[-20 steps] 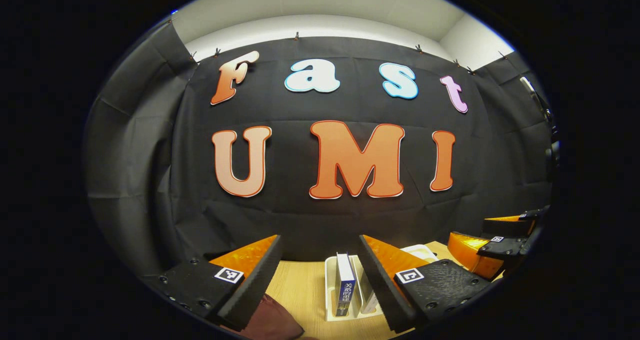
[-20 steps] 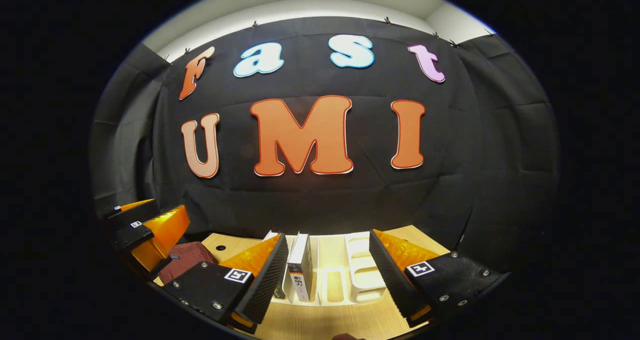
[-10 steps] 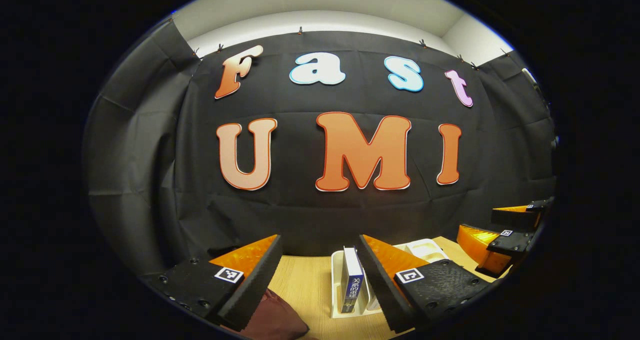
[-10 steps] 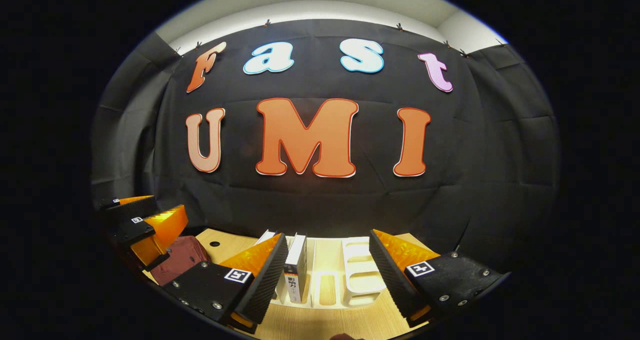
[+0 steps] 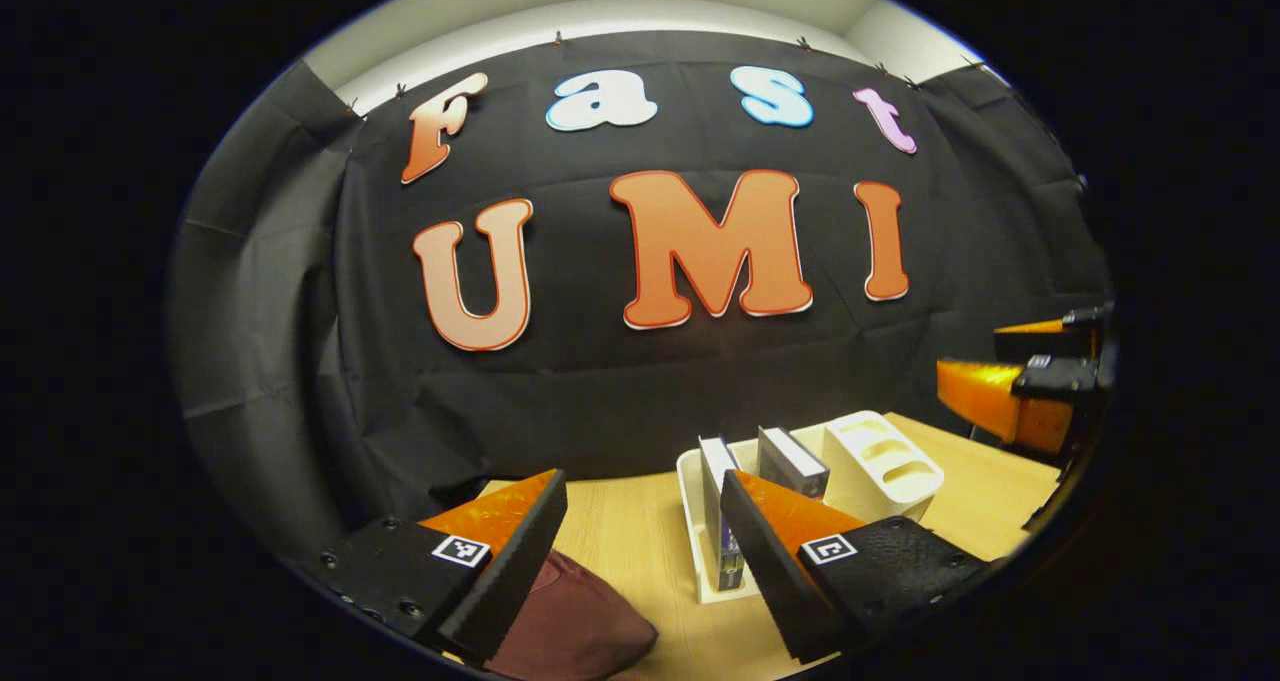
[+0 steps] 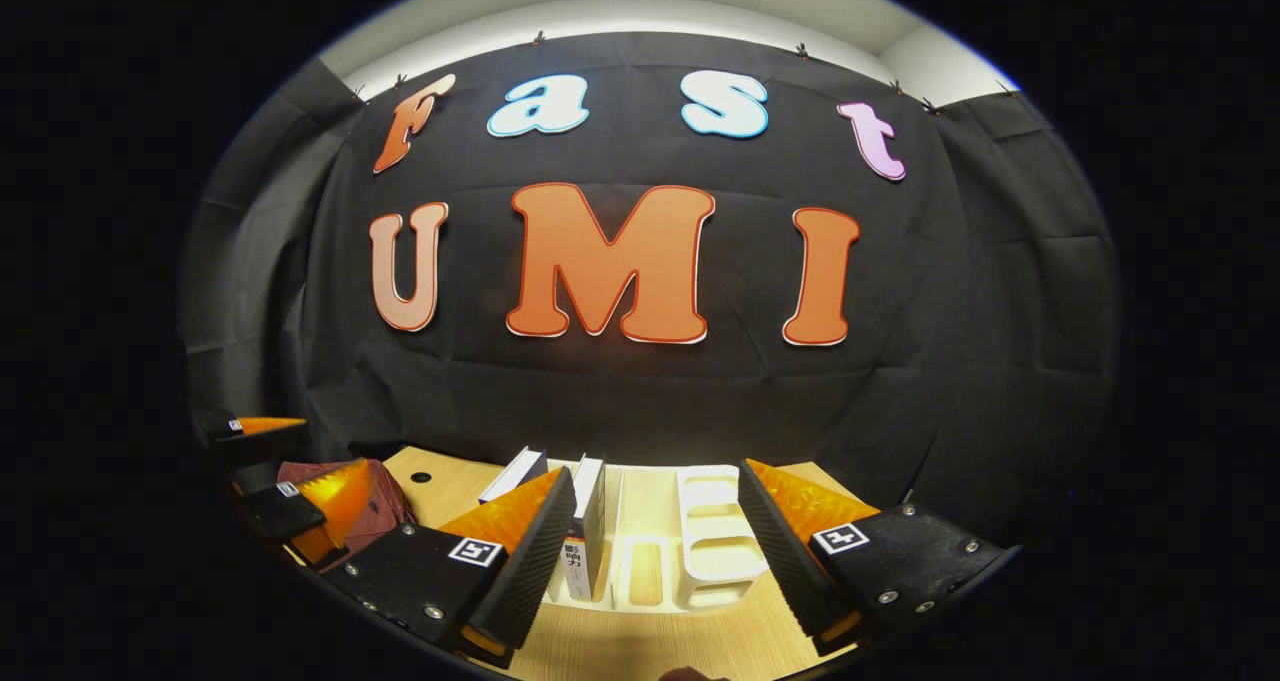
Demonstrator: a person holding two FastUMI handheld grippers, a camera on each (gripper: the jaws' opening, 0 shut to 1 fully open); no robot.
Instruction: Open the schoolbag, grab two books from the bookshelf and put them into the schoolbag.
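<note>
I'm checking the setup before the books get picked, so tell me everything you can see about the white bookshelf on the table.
The bookshelf is a low white rack, plastic by its look, with rounded upright dividers that form slots. It stands on the light wooden table, ahead of the open right gripper. Two books stand in the slots at its left end, one leaning; the slots on the right hold nothing. Neither gripper touches it.

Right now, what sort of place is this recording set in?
Probably a staged recording booth: black cloth wall, a light wooden table holding a white plastic bookshelf with books, and a maroon fabric schoolbag.
</note>
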